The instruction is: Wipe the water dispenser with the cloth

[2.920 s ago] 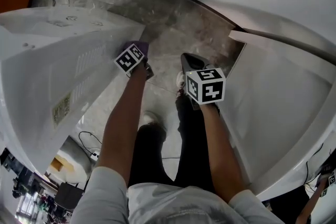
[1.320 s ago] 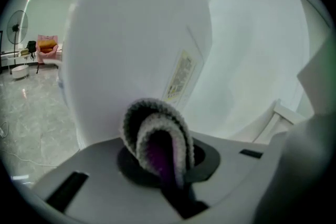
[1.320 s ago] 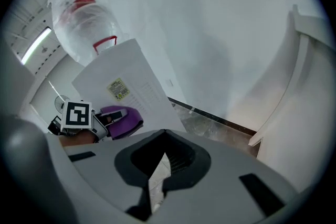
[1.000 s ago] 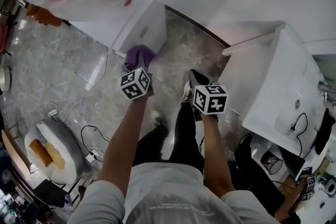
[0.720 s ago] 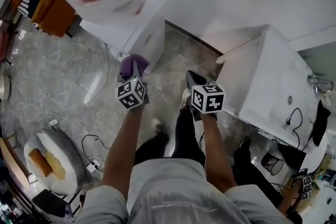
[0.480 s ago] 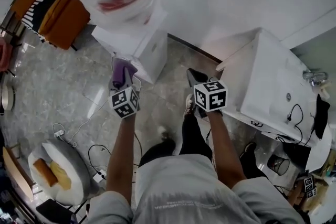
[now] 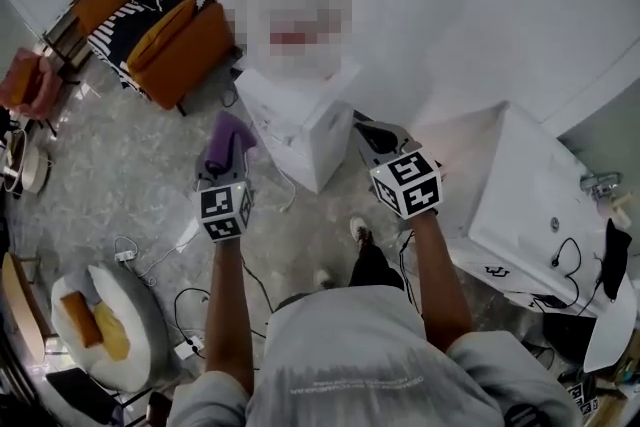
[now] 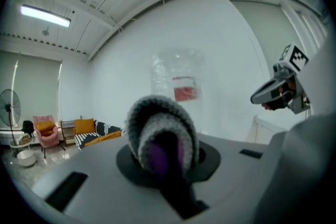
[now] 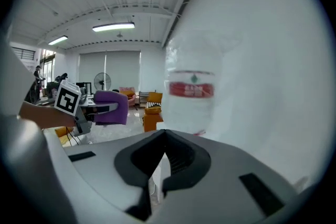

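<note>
Left tongs [image 7: 222,173] pinch the purple cloth [image 7: 230,137], held up just left of the water dispenser [image 7: 300,130]. Right tongs [image 7: 378,137] pressed together, empty, near its right side. Beyond: orange sofa [image 7: 180,40].

Grey marbled floor [image 7: 130,175]. White water dispenser [image 7: 300,130] stands at its far edge by the wall. Orange sofa [image 7: 175,45] sits at the far left corner, a round white cushion [image 7: 100,315] near left, loose cables [image 7: 128,252] beside it. White cabinet [image 7: 530,205] along the right edge.
</note>
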A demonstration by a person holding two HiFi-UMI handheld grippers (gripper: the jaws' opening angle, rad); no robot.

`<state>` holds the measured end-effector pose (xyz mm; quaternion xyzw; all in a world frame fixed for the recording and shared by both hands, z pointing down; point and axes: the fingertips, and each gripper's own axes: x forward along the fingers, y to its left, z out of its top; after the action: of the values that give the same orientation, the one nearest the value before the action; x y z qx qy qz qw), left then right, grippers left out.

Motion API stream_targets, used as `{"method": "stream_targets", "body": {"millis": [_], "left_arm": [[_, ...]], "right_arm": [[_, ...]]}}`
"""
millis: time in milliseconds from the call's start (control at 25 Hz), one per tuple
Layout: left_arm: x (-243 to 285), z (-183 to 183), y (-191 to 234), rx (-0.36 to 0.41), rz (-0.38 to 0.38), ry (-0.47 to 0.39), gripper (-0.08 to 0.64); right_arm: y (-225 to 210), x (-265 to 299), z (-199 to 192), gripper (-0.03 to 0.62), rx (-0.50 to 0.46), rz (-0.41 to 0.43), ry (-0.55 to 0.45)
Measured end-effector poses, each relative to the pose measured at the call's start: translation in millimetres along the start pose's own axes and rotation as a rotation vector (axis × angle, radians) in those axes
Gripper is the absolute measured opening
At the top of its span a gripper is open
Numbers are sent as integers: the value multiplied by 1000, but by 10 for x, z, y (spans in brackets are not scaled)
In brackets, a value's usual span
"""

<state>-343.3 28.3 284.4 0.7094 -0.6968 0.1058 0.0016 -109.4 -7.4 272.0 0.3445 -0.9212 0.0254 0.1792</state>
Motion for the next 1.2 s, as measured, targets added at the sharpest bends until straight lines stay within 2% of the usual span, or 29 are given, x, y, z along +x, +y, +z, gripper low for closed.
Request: {"method": "stream_targets", "body": {"millis": [320, 640, 880, 1200], "left_arm": [[-367, 764, 84, 93, -14, -81, 58], [-725, 1446, -55, 150, -56, -198, 58], [-892, 1502, -133, 169, -78, -212, 60], [-918, 1403, -190, 161, -73, -185, 58]], "right_arm": [[212, -219, 914, 8, -136, 3, -164], [426, -427, 1325, 8, -228, 26, -218], [561, -505, 1315, 8, -237, 55, -214], [609, -522, 1187, 8, -229, 63, -202]]}}
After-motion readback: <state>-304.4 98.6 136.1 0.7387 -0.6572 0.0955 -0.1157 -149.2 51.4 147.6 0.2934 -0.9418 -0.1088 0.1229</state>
